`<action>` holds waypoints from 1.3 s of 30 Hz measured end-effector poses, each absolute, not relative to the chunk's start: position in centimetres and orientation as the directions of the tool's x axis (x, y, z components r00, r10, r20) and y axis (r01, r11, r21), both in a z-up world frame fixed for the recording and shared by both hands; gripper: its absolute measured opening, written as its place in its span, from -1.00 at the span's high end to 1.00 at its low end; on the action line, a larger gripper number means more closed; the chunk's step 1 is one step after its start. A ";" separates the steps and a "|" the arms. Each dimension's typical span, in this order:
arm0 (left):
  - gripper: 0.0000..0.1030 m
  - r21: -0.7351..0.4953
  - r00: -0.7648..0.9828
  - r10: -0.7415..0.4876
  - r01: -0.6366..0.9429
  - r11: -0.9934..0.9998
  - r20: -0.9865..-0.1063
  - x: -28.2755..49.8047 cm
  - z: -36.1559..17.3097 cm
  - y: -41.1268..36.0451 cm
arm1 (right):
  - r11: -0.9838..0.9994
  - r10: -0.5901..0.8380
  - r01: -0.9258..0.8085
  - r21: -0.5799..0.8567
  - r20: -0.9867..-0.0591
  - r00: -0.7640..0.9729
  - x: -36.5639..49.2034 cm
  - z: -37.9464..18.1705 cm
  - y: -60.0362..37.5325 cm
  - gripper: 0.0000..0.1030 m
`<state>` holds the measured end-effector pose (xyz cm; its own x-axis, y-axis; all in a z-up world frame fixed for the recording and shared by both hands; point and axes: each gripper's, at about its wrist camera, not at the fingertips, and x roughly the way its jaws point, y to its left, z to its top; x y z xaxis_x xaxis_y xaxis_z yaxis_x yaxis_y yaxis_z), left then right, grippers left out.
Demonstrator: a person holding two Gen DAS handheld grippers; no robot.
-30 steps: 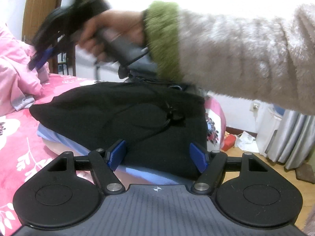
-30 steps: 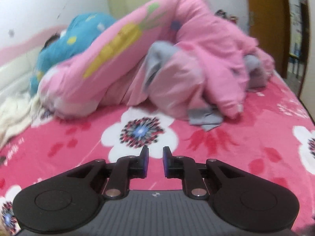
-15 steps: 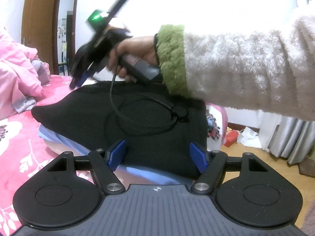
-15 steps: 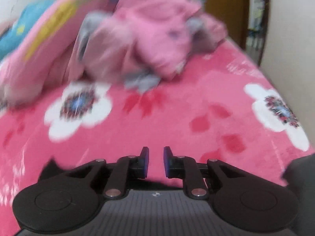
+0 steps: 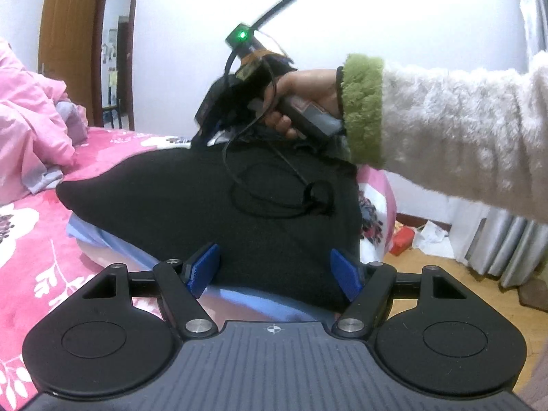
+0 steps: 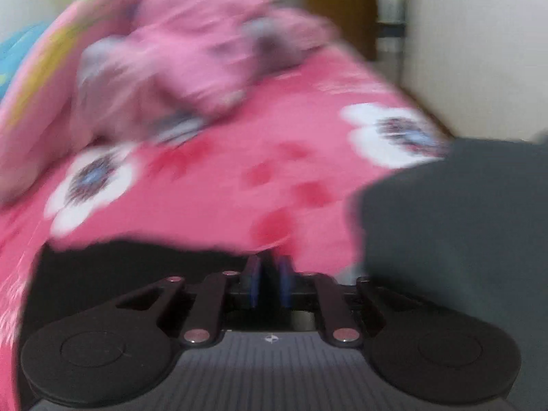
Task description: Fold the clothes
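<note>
Your left gripper (image 5: 275,270) hadn't budged from a second earlier: jaws apart, blue pads (image 5: 202,269) either side of the near edge of the black garment (image 5: 205,205), nothing pinched, and I couldn't tell whether the pads touched the cloth. The garment lay spread on the bed (image 5: 30,246), over the pink flowered blanket, on top of a light blue piece (image 5: 102,236) that showed along its near and left edges; its right side hung at the bed's corner above the wooden floor (image 5: 428,260). A loop of black cable (image 5: 274,191) sat on top of the cloth, same as before. What changed was your right hand (image 5: 304,99): a second ago it was up at the top left of the left wrist view, blurred and above the far end of the garment; now it had come across to the middle and lower, with the right gripper (image 5: 209,123) angled down at the garment's far edge, green light (image 5: 242,36) on its top. In the right wrist view that gripper's (image 6: 270,281) jaws had just been closing: they showed a clear gap earlier, now drawn almost together with no cloth seen between them. That view was heavily smeared. It had swung from the pink quilt heap (image 6: 171,68) toward the blanket and the black garment, which now filled the lower left under the fingers (image 6: 253,281); a dark grey mass (image 6: 462,222) filled the right, too blurred to identify.
</note>
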<state>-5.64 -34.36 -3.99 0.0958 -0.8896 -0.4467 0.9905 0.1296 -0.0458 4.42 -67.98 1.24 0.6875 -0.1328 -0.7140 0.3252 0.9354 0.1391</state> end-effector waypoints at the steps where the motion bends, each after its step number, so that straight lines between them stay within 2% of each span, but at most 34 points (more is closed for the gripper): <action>1: -0.40 -0.049 0.096 -0.889 0.990 0.132 -0.448 -5.6 -4.0 -34.3 | 0.928 -0.132 0.332 0.167 -0.687 0.714 3.9 1.7 -68.0 0.88; 3: -0.40 -0.056 0.097 -0.887 0.989 0.137 -0.452 -5.6 -4.0 -34.3 | 0.933 -0.170 0.329 0.147 -0.626 0.761 2.3 3.5 -67.0 0.79; 8: -0.40 -0.072 0.107 -0.879 0.985 0.158 -0.465 -5.5 -3.4 -34.3 | 0.951 -0.216 0.290 0.103 -0.449 0.867 -6.0 8.5 -65.1 0.79; 12: -0.40 -0.076 0.126 -0.878 0.981 0.181 -0.462 -5.6 -2.7 -33.8 | 0.946 -0.303 0.324 0.026 -0.292 0.907 -14.9 11.9 -64.4 0.79; 14: -0.40 -0.072 0.139 -0.879 0.979 0.192 -0.456 -5.8 -2.3 -33.6 | 0.936 -0.340 0.351 -0.002 -0.256 0.905 -18.5 12.1 -63.5 0.78; 20: -0.40 -0.020 0.166 -0.880 0.981 0.195 -0.446 -7.4 -1.2 -34.7 | 0.945 -0.287 0.326 0.033 -0.396 0.872 -20.6 5.9 -60.8 0.76; 24: -0.40 0.039 0.199 -0.829 0.977 0.210 -0.523 -8.2 -1.7 -37.0 | 0.938 -0.256 0.332 0.099 -0.449 0.856 -20.0 0.7 -59.9 0.76; 27: -0.40 0.025 0.212 -0.789 0.970 0.243 -0.577 -7.8 -2.1 -37.8 | 0.911 -0.292 0.399 0.105 -0.520 0.803 -20.5 -2.8 -60.1 0.79; 31: -0.42 0.012 0.212 -0.783 0.968 0.252 -0.585 -7.5 -2.0 -37.6 | 0.854 -0.368 0.510 0.104 -0.573 0.733 -23.7 -4.4 -60.4 0.75; 33: -0.43 0.018 0.217 -0.778 0.967 0.256 -0.590 -7.5 -2.0 -37.6 | 0.843 -0.386 0.524 0.120 -0.545 0.744 -25.1 -3.8 -60.3 0.76; 35: -0.44 0.032 0.228 -0.770 0.965 0.261 -0.595 -7.7 -2.0 -37.7 | 0.858 -0.372 0.491 0.152 -0.475 0.797 -25.6 -2.3 -59.5 0.75; 38: -0.46 0.040 0.242 -0.760 0.961 0.275 -0.604 -7.9 -2.0 -37.9 | 0.916 -0.316 0.384 0.117 -0.380 0.869 -24.4 -0.9 -57.1 0.76; 39: -0.46 0.039 0.245 -0.757 0.959 0.279 -0.606 -7.9 -1.9 -37.9 | 0.929 -0.298 0.359 0.095 -0.384 0.874 -23.6 -1.2 -56.5 0.75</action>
